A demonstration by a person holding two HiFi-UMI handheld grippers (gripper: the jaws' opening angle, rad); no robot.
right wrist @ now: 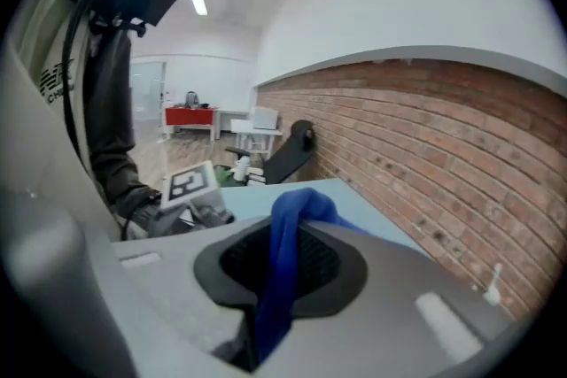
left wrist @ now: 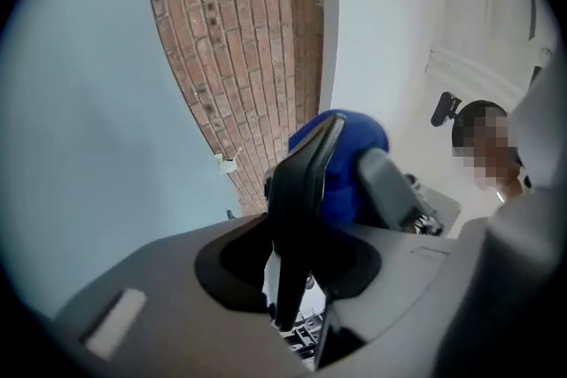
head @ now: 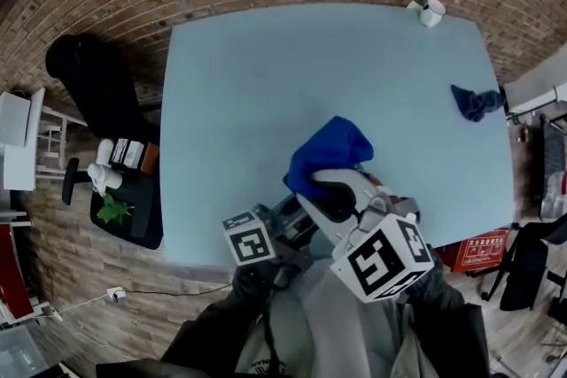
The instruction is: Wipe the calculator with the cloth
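- The calculator (left wrist: 299, 190) is up off the table, standing edge-on as a thin dark slab between the jaws of the left gripper (head: 283, 227). The jaws are nipped in on its lower end, and the rest rises clear of them.
- The cloth (head: 328, 153), bright blue, is pinched in the right gripper (head: 330, 189). In the right gripper view a strip of it runs up through the nearly closed jaws and bunches into a lump past the tips.
- In the left gripper view that lump sits just behind the top of the calculator. Whether cloth and calculator actually touch, I cannot tell.
- Both grippers are held close together in front of the person's chest, over the near edge of the pale blue table (head: 266, 84).
- The left one lies about level, its marker cube (head: 250, 242) turned toward the head camera. The right one tips downward from the right, its larger-looking marker cube (head: 383, 258) nearest the body.
- Dark sleeves show below both grippers.
- Well apart, on the table's right side, lies a second cloth (head: 476, 102), darker blue and crumpled. A white cup (head: 431, 12) stands at the far right corner.
- The cubes carry black-and-white square patterns, not words.
- A red box (head: 482, 249) on the floor to the right has print too small to read.
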